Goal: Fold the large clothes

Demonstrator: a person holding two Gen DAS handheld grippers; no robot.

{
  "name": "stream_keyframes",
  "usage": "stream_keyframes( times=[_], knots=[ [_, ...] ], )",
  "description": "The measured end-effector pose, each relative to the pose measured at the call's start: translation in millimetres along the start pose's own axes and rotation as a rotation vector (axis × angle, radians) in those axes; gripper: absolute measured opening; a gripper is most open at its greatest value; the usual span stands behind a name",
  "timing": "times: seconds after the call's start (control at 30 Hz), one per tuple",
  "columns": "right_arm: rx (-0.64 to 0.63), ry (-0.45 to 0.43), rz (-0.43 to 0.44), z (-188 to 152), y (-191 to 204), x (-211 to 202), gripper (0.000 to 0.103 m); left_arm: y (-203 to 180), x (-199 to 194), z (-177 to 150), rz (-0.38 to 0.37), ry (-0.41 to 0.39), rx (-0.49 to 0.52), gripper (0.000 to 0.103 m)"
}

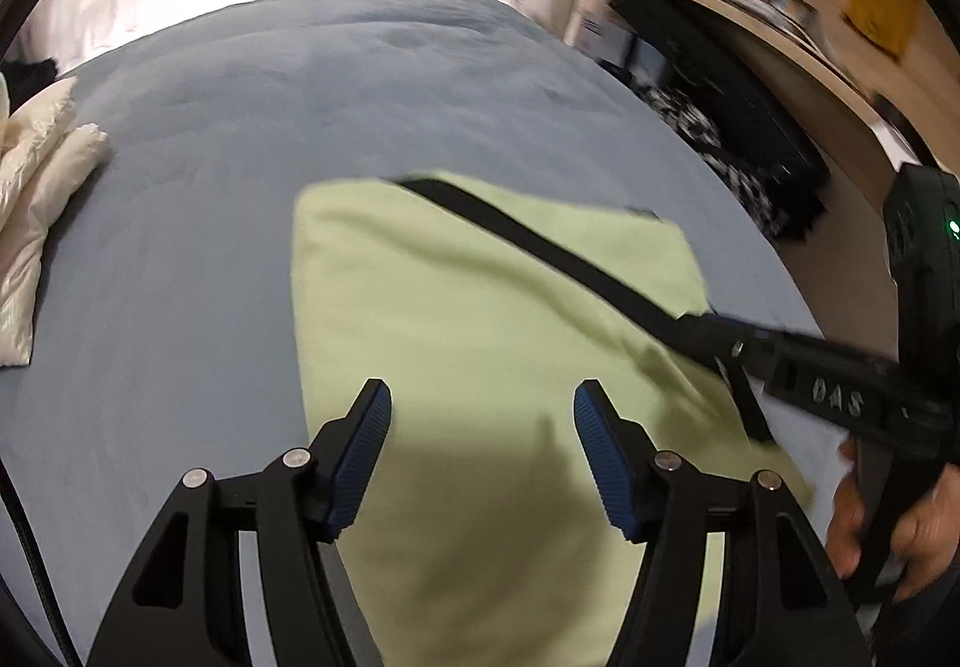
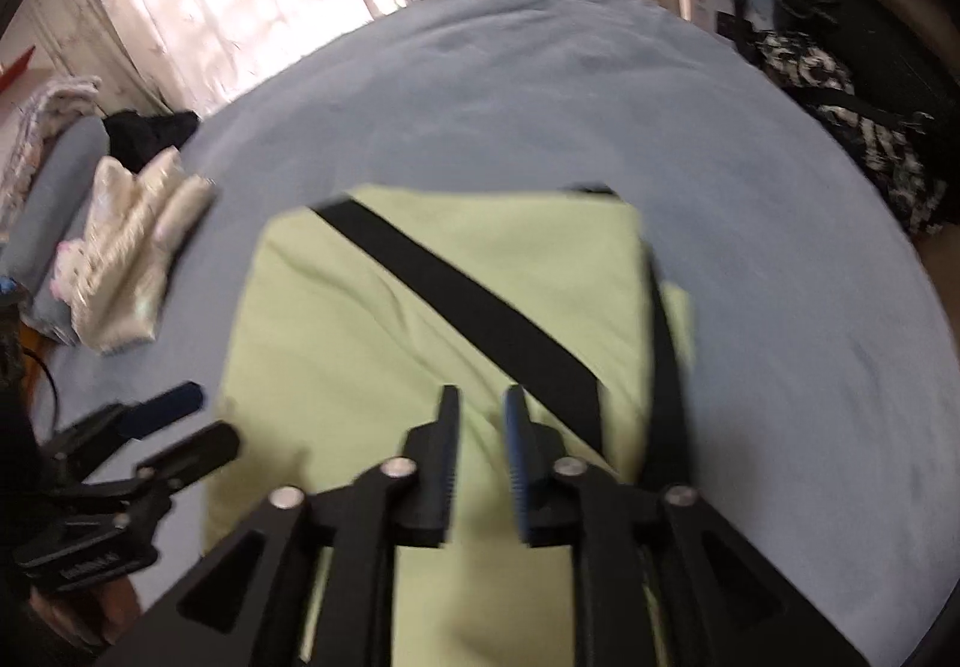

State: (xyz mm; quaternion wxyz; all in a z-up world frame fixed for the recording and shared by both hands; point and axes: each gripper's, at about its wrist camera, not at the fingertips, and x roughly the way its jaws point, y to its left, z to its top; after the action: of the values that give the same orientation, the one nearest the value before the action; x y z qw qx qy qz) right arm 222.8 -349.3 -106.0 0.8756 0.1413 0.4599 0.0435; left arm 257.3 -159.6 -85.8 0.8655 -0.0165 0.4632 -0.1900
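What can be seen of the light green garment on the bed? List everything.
The light green garment is soft, matte cloth folded into a rough rectangle, lying flat on the blue-grey bedsheet. A black stripe crosses its top face diagonally, and another black band runs down its right edge. Shallow creases mark the surface, and a lower layer sticks out at the right side. Neither gripper touches it; both hang above its near end.

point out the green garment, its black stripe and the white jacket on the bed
green garment (image 2: pixel 372 319): right wrist view, bare middle of the cloth
black stripe (image 2: pixel 468 301): right wrist view, middle of the band
white jacket (image 2: pixel 129 271): right wrist view, its middle
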Motion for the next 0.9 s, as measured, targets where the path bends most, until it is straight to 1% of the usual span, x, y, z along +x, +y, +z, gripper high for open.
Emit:
stream_keyframes(
  times=[0.07, 0.1, 0.17, 0.2, 0.27, 0.3, 0.37, 0.4, 0.43, 0.47, 0.5, 0.57, 0.73, 0.8, 0.9],
  knots=[
    [0.016, 0.01, 0.057, 13.0, 7.7, 22.2, 0.026, 7.7, 15.2, 10.7, 0.02, 0.001, -0.042, 0.062],
    [0.015, 0.01, 0.069, 17.9, 10.2, 30.5, 0.026, 11.7, 23.9, 14.0, 0.023, 0.007, -0.068, 0.062],
    [-0.003, 0.0, 0.071, 23.9, 14.8, 43.9, 0.026, 14.4, 35.4, 16.6, 0.015, 0.01, -0.093, 0.062],
    [-0.013, -0.002, 0.062, 26.4, 14.4, 52.0, 0.026, 14.4, 40.4, 16.3, 0.026, 0.008, -0.097, 0.062],
    [-0.005, 0.017, 0.03, 29.8, 4.4, 66.1, 0.026, 13.1, 51.0, 18.2, 0.048, -0.007, -0.078, 0.062],
    [0.014, 0.023, 0.012, 32.1, -7.0, 71.2, 0.026, 11.2, 55.9, 18.2, 0.066, -0.012, -0.061, 0.062],
    [0.047, 0.021, 0.024, 33.5, -26.3, 70.7, 0.018, 10.9, 60.7, 17.2, 0.084, -0.018, -0.034, 0.062],
    [0.062, 0.011, 0.006, 34.2, -35.9, 67.0, 0.014, 10.7, 62.3, 17.3, 0.09, -0.021, -0.029, 0.062],
    [0.064, -0.007, -0.061, 34.7, -44.3, 61.7, 0.014, 11.5, 62.8, 17.1, 0.092, -0.025, -0.023, 0.062],
    [0.07, -0.018, -0.079, 35.1, -52.5, 57.4, 0.014, 13.5, 62.0, 17.2, 0.088, -0.028, -0.019, 0.062],
    [0.093, -0.02, -0.064, 34.5, -64.4, 53.4, 0.014, 14.4, 62.5, 17.7, 0.086, -0.028, -0.018, 0.062],
    [0.117, -0.015, -0.07, 30.7, -78.0, 48.6, 0.014, 15.3, 63.9, 17.8, 0.086, -0.026, -0.015, 0.062],
    [0.1, -0.008, -0.097, 23.5, -77.1, 43.8, 0.015, 16.6, 62.5, 16.0, 0.093, -0.021, -0.006, 0.064],
    [0.079, -0.003, -0.116, 25.4, -71.8, 45.2, 0.017, 17.3, 62.4, 15.3, 0.093, -0.018, -0.003, 0.065],
    [0.06, 0.005, -0.14, 25.2, -69.2, 42.9, 0.018, 17.7, 61.5, 16.7, 0.089, -0.001, 0.002, 0.068]
  ],
)
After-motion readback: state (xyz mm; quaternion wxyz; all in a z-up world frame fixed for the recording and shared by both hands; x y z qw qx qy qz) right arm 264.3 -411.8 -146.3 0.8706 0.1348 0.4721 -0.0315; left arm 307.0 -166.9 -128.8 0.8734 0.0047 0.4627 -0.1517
